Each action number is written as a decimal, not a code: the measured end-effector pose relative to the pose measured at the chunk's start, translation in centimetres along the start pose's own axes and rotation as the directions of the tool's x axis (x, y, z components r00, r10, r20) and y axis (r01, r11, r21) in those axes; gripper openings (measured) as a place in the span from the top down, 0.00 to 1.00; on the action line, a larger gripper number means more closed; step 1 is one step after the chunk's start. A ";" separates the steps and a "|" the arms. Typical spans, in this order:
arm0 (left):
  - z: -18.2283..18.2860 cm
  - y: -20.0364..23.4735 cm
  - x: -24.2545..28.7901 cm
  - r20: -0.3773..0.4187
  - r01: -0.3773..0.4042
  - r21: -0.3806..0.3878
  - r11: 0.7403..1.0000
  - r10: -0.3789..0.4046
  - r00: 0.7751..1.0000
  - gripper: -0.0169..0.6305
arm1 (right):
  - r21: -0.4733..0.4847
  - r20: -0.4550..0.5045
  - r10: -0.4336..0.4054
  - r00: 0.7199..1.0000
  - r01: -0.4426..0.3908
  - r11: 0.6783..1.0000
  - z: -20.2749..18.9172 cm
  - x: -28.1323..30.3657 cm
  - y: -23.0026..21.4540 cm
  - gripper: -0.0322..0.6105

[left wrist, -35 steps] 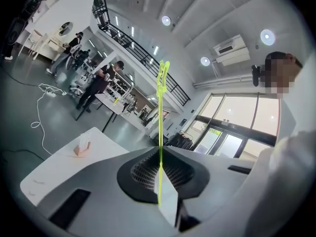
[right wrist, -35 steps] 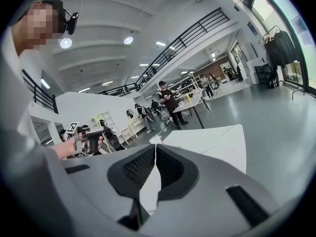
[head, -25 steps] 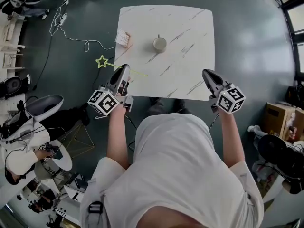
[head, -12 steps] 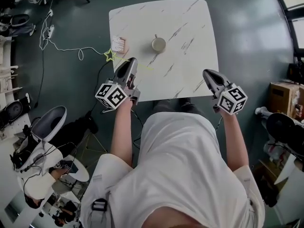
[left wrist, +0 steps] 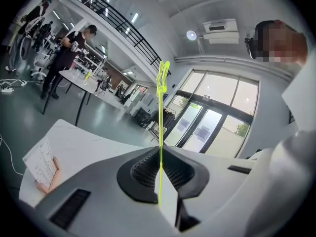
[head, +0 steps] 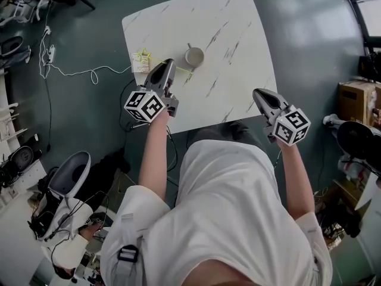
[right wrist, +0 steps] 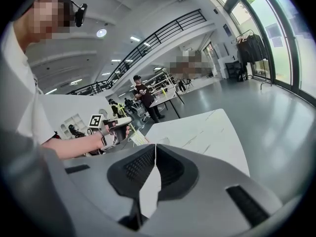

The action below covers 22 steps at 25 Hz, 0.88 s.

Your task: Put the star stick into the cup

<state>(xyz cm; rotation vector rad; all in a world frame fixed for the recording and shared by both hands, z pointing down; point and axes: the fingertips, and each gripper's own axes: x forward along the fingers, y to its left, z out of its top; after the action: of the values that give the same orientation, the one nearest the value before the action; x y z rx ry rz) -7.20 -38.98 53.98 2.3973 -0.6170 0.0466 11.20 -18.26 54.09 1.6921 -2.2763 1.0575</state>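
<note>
The star stick (head: 178, 68) is thin and yellow-green, with its star (head: 141, 56) at the left end over the table's left edge. My left gripper (head: 169, 65) is shut on the stick's shaft, just left of the small grey cup (head: 193, 56) on the white marble table (head: 238, 34). In the left gripper view the stick (left wrist: 160, 132) rises straight up from between the closed jaws of the left gripper (left wrist: 159, 154) to the star (left wrist: 163, 75). My right gripper (head: 258, 93) hovers at the table's near right edge, shut with nothing in it; its jaws meet in the right gripper view (right wrist: 154, 149).
A small printed card (head: 140, 64) lies at the table's left edge, under the star. A white cable (head: 89, 74) trails on the floor to the left. A cardboard box (head: 352, 97) stands at the right. People stand at far tables (left wrist: 69, 48).
My left gripper has carried the star stick to the right, from beside the table to over it, close to the cup. The right gripper has barely shifted.
</note>
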 end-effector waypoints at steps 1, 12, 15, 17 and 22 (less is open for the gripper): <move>-0.2 0.4 0.4 -0.007 0.003 0.002 1.000 -0.003 1.000 0.94 | 0.005 -0.003 -0.003 1.000 0.003 1.000 -0.2 0.2 0.1 0.91; -2.8 5.2 5.5 -0.034 -0.028 0.045 0.999 0.029 0.999 0.94 | 0.065 -0.031 -0.038 0.999 0.040 0.997 -2.3 2.1 0.2 0.91; -4.1 6.2 6.8 -0.048 -0.036 0.040 0.999 0.038 0.998 0.94 | 0.077 -0.039 -0.054 0.998 0.057 0.995 -3.0 1.9 0.3 0.91; -5.3 6.8 7.4 -0.064 -0.045 0.033 0.998 0.048 0.997 0.94 | 0.083 -0.043 -0.064 0.997 0.067 0.994 -3.5 1.7 0.6 0.91; -7.6 8.0 8.8 -0.094 -0.082 0.032 0.996 0.085 0.992 0.93 | 0.102 -0.057 -0.081 0.995 0.087 0.991 -4.5 1.3 0.3 0.91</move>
<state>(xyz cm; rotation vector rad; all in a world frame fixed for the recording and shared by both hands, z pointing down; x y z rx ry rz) -1.98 -43.52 66.29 2.3801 -0.6760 0.2053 9.09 -16.60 57.97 1.7589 -2.1325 1.2080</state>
